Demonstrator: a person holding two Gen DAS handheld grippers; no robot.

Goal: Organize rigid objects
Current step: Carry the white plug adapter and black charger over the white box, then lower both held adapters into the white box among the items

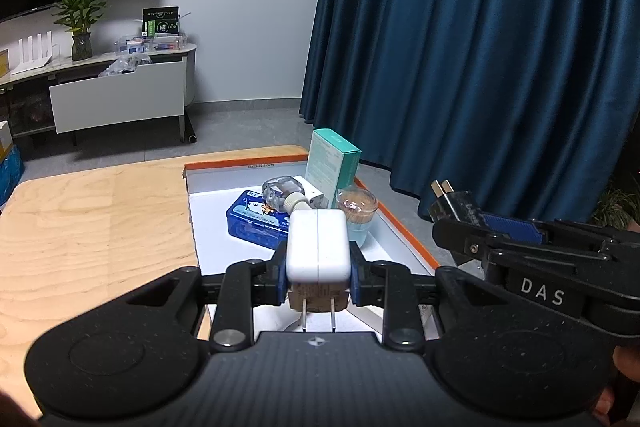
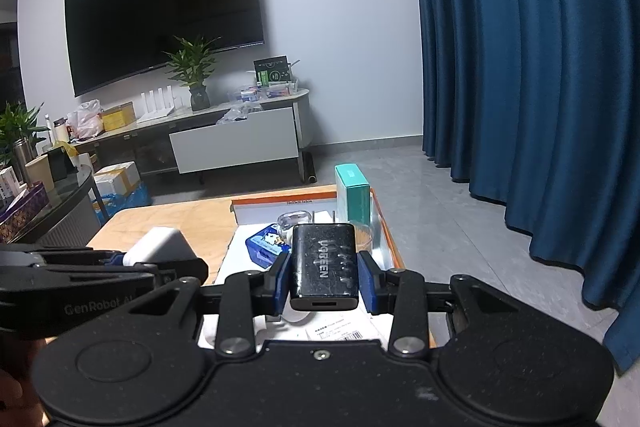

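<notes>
Fig.: 2 chargers held over the sorting box. My left gripper [image 1: 318, 277] is clamped on the white charger [image 1: 317, 247], pads on its 2 flat sides, prongs pointing back toward the camera. My right gripper [image 2: 323, 281] is clamped on the black charger [image 2: 323, 263], pads on its long sides, port end facing the camera. Both hang above the near end of the orange-rimmed box [image 1: 404, 223] on the tabletop [image 1: 100, 227].

Handling, as I judge it: both chargers are stiff, compact blocks w/ some heft; smooth plastic shells may slip, so flat opposing sides are the right hold. Keep clear of the prongs. Neither looks fragile.

Box contents: blue case [image 1: 256, 223], clear bottle [image 1: 282, 193] lying across it, teal carton [image 1: 332, 163] upright at the far right, clear round tub [image 1: 356, 211] just beside the carton.

View differences: left wrist view shows the white charger's prongs and the black charger's prongs from the side, plus the tub's fill; right wrist view shows the black charger's lettering and port, a paper label on the box floor near me, and the white charger only as a partly hidden corner.
</notes>
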